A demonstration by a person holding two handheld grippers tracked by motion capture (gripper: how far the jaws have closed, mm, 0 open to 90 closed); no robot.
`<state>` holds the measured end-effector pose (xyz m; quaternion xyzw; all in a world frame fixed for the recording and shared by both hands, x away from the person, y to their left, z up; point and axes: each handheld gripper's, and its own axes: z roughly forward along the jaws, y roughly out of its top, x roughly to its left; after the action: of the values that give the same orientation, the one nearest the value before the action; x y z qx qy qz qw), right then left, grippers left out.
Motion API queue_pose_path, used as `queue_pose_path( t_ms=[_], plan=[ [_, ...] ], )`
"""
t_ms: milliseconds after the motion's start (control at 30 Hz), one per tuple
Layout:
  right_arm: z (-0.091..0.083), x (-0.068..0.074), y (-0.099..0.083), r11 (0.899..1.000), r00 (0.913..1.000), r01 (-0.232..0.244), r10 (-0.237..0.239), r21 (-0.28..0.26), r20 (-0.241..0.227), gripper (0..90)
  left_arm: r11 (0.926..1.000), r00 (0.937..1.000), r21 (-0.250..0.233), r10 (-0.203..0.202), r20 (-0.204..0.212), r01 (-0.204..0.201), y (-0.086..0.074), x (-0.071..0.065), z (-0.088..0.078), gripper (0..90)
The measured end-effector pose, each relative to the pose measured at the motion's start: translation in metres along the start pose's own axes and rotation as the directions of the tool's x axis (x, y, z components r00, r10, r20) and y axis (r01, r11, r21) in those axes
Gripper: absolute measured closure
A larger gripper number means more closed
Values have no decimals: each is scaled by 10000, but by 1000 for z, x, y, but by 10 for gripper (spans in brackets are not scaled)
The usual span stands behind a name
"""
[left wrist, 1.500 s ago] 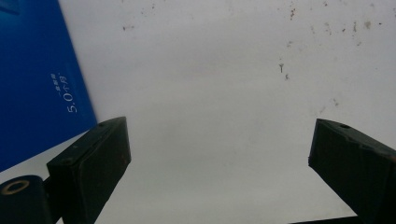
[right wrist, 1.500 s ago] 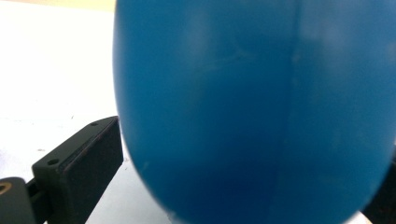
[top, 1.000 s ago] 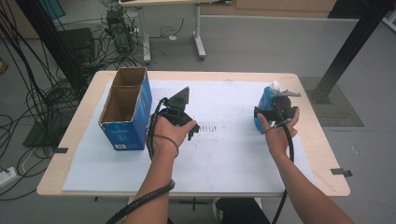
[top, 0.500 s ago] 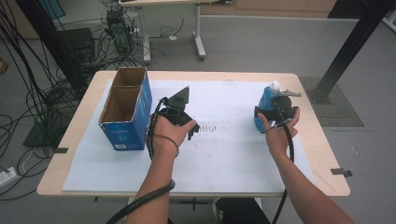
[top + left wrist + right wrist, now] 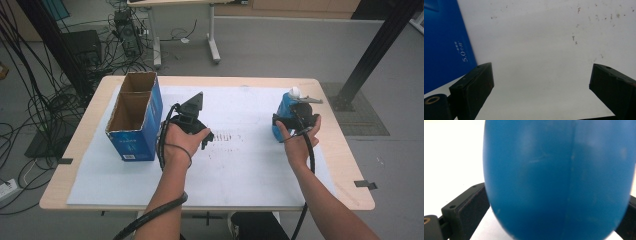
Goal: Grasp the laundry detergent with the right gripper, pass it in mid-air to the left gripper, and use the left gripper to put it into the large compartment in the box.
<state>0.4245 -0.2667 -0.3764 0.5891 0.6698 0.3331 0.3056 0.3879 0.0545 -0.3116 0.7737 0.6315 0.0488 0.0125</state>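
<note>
Bottle [image 5: 286, 114], blue w/ a white cap, stands upright near the right edge of the worktop [image 5: 240, 82]. Right gripper [image 5: 295, 120] has its jaws on both sides of the bottle's body, holding it. Left gripper [image 5: 192, 112] sits mid-worktop, jaws wide w/ nothing between them, just beside the blue box [image 5: 135, 115], which is by the left edge.

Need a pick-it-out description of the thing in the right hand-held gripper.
Start at the white sheet covering the wooden table. Near its right edge stands a blue bottle with a white cap, between the jaws of the right hand-held gripper. The other blue item, an open-topped cardboard box, sits far left and is rectangular, not rounded.
</note>
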Motion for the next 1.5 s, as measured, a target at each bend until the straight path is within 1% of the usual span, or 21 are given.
queue_pose_path(
  t_ms=[200, 633, 933, 1000, 1333, 1500],
  plan=[
    [1, 0, 0, 10000, 10000, 20, -20, 93, 37, 20, 10000, 10000, -37, -8, -1, 8, 0, 0, 0, 61],
    [0, 2, 0, 10000, 10000, 79, -79, -8, 0, 18, 10000, 10000, -74, -30, -49, 29, -1, 1, -1, 61],
    [0, 3, 0, 9999, 9999, 143, -143, -11, 14, 18, 9999, 10000, -95, -39, -32, 39, 0, 2, -2, 61],
    [-1, 3, 0, 9998, 9998, 182, -182, -17, -51, 20, 9999, 10000, -113, -68, -62, 67, 0, 2, -3, 61],
    [-1, 3, 0, 9999, 9999, 130, -130, -19, -26, 18, 9999, 10000, -114, -25, -44, 25, 0, 2, -3, 61],
    [-1, 4, -1, 9998, 9998, 186, -186, 28, -33, 20, 10000, 10000, -83, -19, -87, 18, 0, 3, -4, 61]
  ],
)
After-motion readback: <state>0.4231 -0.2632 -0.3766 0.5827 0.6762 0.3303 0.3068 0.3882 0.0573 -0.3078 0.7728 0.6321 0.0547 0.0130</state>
